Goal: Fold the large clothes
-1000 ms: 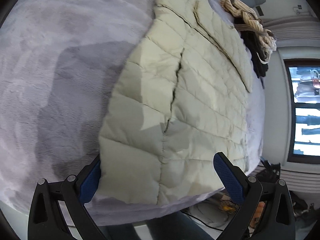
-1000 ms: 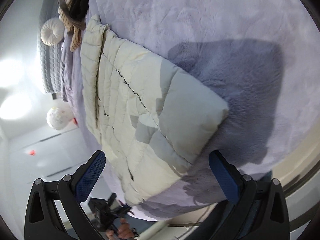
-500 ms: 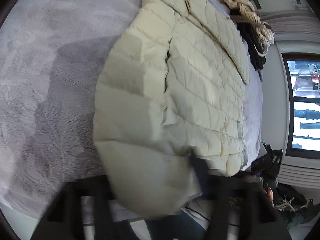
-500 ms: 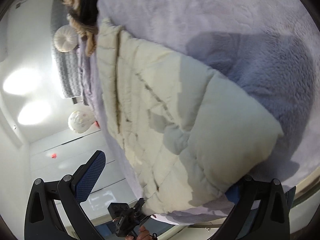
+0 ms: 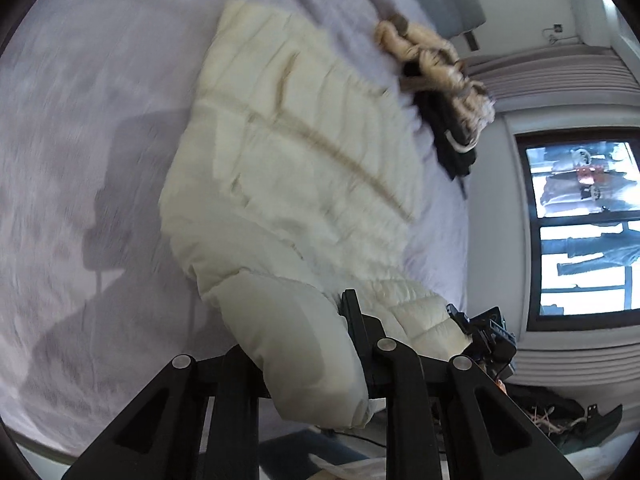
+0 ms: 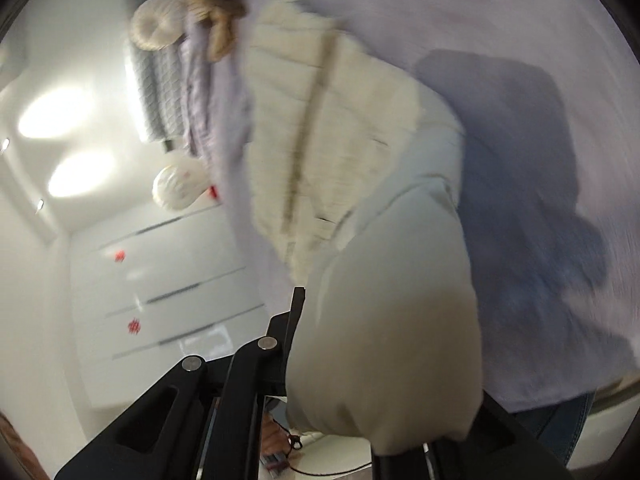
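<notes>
Left tongs [image 5: 316, 344] clamp jacket [image 5: 304, 168] hem | right tongs [image 6: 376, 364] just closed, pinching far hem corner | I hold both corners raised off bed [image 5: 72, 140] for folding

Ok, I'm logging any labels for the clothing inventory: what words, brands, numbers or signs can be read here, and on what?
None can be read.
Cream puffer jacket: no label, tag or brand visible.
Red marks on the white cabinet: too small and blurred to read.
Window: shapes outside, no legible text.
</notes>
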Demonstrator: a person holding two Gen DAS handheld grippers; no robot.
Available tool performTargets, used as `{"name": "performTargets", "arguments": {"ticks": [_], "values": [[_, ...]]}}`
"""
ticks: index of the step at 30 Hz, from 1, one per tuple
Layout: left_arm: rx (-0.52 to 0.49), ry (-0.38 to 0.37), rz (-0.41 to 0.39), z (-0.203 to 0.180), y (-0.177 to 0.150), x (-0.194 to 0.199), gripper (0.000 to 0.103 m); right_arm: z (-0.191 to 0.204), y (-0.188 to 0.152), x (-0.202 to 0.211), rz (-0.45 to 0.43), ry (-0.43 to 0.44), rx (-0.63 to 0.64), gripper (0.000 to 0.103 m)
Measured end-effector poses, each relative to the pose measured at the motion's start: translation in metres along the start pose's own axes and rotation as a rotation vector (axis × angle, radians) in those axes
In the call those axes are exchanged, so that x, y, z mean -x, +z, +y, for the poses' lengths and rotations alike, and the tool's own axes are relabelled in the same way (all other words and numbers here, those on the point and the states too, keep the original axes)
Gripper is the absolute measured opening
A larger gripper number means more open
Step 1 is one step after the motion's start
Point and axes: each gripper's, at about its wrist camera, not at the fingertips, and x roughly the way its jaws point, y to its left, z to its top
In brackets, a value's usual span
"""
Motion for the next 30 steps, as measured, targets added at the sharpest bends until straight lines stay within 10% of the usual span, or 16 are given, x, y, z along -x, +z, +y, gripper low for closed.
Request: {"name": "performTargets", "arguments": {"ticks": [10,24,26,28,30], "values": [[-0.029,0.023,-0.207,-0.063,0.116,0.018,0.022,0.122,0.11,-0.028,0.083,0.001,0.229,0.01],[-0.035,0.23,-0.149,-0.031,0.246,-0.064,0.023,0.172,0.23,-0.136,0.026,-0.184,0.258,0.01],[-0.037,0.281,-0.129,-0.026,0.25,-0.067,0.04,0.165,0.236,-0.145,0.023,-0.2,0.239,0.01],[-0.057,0.344,-0.17,-0.026,0.251,-0.063,0.081,0.164,0.24,-0.153,0.013,-0.224,0.23,0.014],[-0.079,0.368,-0.209,-0.026,0.251,-0.054,0.092,0.164,0.244,-0.157,0.009,-0.244,0.227,0.014]]}}
